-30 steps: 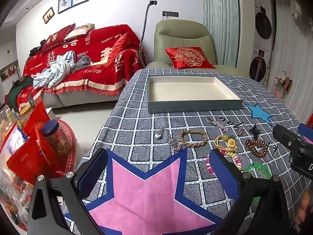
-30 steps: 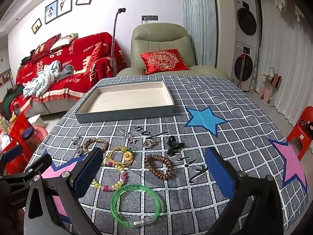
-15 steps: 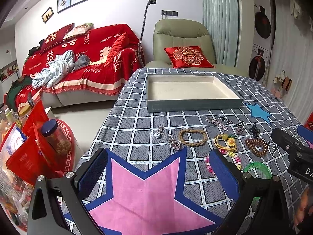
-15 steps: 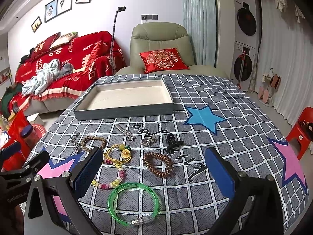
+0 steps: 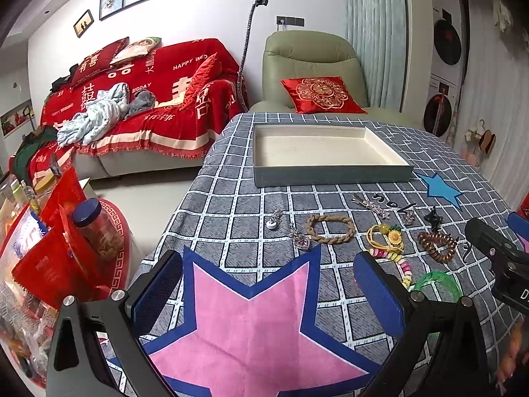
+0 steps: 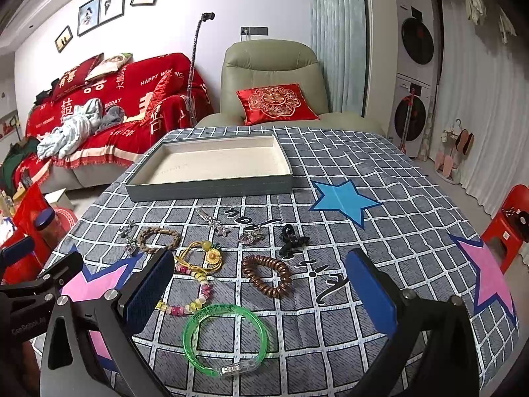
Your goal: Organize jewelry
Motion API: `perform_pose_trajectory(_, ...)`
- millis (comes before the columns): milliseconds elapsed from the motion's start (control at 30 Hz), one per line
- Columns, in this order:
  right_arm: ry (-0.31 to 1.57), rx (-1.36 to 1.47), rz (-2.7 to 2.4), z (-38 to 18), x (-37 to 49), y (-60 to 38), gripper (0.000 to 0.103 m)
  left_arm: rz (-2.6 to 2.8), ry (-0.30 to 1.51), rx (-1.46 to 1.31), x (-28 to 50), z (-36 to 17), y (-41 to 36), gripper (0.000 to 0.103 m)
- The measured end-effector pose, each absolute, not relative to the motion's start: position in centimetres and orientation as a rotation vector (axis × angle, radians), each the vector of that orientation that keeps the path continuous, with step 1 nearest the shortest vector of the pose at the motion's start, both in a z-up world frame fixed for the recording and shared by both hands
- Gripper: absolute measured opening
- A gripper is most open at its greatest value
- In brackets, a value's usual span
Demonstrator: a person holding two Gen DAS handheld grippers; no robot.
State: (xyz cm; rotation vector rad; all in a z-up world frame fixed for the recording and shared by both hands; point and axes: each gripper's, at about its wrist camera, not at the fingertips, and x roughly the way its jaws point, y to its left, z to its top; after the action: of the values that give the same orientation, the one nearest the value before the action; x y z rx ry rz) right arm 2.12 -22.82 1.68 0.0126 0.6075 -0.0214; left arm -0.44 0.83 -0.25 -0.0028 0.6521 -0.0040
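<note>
An empty grey tray [image 5: 330, 177] [image 6: 211, 188] with a cream lining sits at the far side of the table. Jewelry lies in front of it: a braided bracelet [image 5: 330, 229] [image 6: 159, 238], a yellow flower bracelet [image 6: 201, 258], a bead string [image 6: 195, 301], a brown coil bracelet [image 6: 266, 275], a green bangle [image 6: 224, 342], a black claw clip [image 6: 291, 240] and small silver pieces [image 6: 249, 235]. My left gripper [image 5: 267, 289] is open and empty above the pink star. My right gripper [image 6: 259, 292] is open and empty, above the green bangle and coil bracelet.
The table has a grey checked cloth with a blue star [image 6: 344, 198] and pink stars. A green armchair [image 6: 271, 76] stands behind it and a red sofa [image 5: 148, 106] to the left. Red bags and a jar [image 5: 96, 228] stand off the left edge.
Both grippers have edged slightly forward toward the jewelry. They stay open and nothing on the table has moved.
</note>
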Motion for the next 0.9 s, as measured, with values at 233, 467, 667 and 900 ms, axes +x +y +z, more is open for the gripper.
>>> perform_pose_trajectory(233, 0.602, 0.014, -0.024, 1.87, 1.89, -22.86, 0.103, -0.004, 0.646, 0.0, -0.57, -0.18, 0.88, 0.103)
perform_pose_trajectory(467, 0.6, 0.015, -0.024, 2.02, 1.8, -22.98, 0.103, -0.005, 0.646, -0.002, -0.64, -0.16, 0.91, 0.103)
perform_pose_trajectory(667, 0.606, 0.013, -0.02, 1.76, 1.82, -22.89, 0.103, -0.006, 0.65, -0.001, -0.69, -0.16, 0.88, 0.103)
perform_pose_trajectory(900, 0.609, 0.007, -0.019, 1.59, 1.8, -22.67, 0.103, -0.009, 0.653, -0.008, -0.71, -0.28, 1.04, 0.103)
